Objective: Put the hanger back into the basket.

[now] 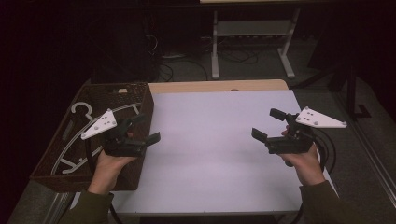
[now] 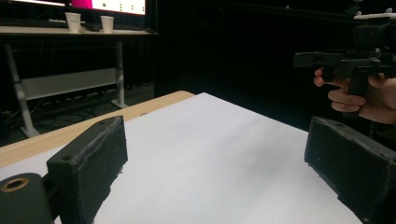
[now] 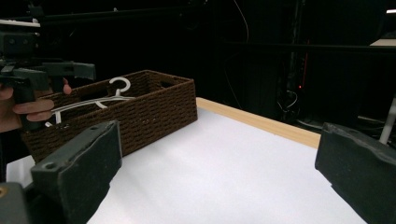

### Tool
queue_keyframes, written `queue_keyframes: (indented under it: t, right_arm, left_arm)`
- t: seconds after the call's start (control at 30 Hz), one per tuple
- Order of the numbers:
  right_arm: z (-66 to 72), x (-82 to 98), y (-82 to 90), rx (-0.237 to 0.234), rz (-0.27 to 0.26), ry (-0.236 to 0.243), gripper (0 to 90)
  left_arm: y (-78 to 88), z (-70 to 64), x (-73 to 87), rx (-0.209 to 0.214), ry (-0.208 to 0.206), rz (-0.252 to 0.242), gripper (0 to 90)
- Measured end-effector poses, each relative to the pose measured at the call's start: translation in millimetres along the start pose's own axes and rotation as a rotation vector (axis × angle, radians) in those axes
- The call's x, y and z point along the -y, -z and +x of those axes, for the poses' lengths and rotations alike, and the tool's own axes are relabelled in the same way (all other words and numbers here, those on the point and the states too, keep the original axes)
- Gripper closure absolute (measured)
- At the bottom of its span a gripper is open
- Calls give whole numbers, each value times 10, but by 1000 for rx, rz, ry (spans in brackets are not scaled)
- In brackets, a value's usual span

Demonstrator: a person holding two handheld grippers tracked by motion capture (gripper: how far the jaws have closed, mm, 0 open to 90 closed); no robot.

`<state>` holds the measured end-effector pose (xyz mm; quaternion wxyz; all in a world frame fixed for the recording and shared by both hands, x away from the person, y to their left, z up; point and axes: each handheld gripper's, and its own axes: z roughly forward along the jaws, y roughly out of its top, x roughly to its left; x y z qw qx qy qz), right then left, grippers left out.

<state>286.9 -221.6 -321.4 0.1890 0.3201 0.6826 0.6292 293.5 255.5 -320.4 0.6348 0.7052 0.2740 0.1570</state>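
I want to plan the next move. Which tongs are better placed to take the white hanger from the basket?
The left tongs: they hover open right beside the brown basket holding the white hanger. The right tongs, also open, are across the table.

At your left sits the basket [image 1: 140, 100] on the table's [image 1: 219, 86] left edge, beside the sheet [image 1: 210, 149] that covers most of the tabletop. In the basket lie hangers [image 1: 81, 109] — their hooks toward the far end. Your left gripper [image 1: 142, 128] hangs over the basket's near right rim, jaws apart, pointing toward the sheet. Your right gripper [image 1: 268, 123] hovers over the sheet's right side — well apart from the left one, jaws spread. Beyond the table's far edge stands a desk frame [image 1: 252, 28] on the floor.
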Motion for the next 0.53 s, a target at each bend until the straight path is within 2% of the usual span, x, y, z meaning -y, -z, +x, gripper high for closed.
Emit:
queue_keyframes:
  t: [0.53]
  right_arm:
    - [3, -10, 42, 4, -7, 8, 1]
  left_arm:
    - [-11, -8, -5, 10, 4, 7, 57]
